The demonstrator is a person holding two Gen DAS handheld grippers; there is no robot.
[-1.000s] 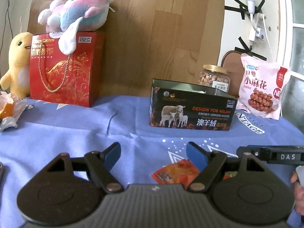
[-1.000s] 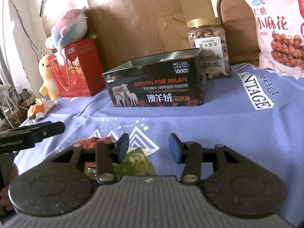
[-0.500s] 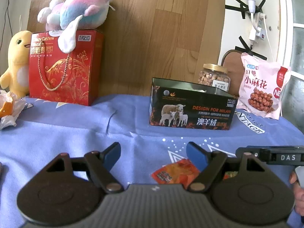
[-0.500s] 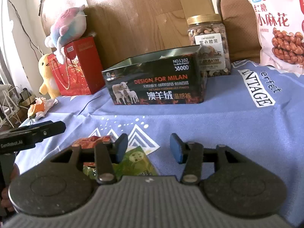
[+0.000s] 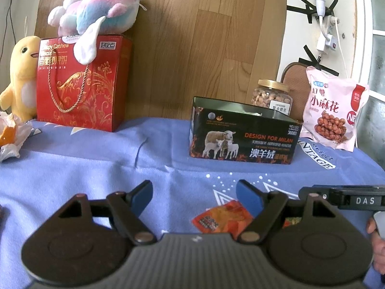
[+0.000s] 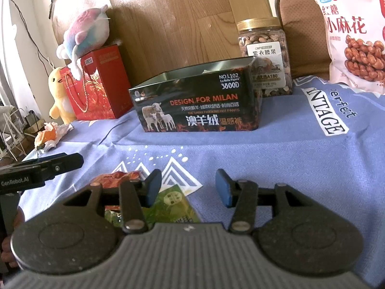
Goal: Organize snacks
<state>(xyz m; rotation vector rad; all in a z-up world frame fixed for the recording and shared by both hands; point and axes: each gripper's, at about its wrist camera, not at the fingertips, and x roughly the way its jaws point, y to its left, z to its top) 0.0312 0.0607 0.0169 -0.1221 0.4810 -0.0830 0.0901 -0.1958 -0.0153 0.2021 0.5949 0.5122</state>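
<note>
An open dark tin box [image 5: 243,132] printed "DESIGN FOR MILAN" stands on the blue cloth; it also shows in the right wrist view [image 6: 199,103]. An orange snack packet [image 5: 220,218] lies under my left gripper [image 5: 194,196], which is open and empty. In the right wrist view the orange packet [image 6: 118,177] and a green snack packet [image 6: 172,204] lie by the left finger of my right gripper [image 6: 188,191], which is open and empty. The left gripper's body [image 6: 41,171] shows at the left there.
A jar of nuts [image 5: 272,96] and a pink snack bag [image 5: 333,113] stand behind the tin at the right. A red gift box [image 5: 81,82] with a plush toy [image 5: 96,16] on top and a yellow plush duck [image 5: 20,77] stand at the back left. Crumpled wrapping [image 5: 10,134] lies at the left edge.
Both grippers have shifted only slightly; the right wrist view has crept a little closer to the tin. Both stay open and nothing on the cloth has moved.
</note>
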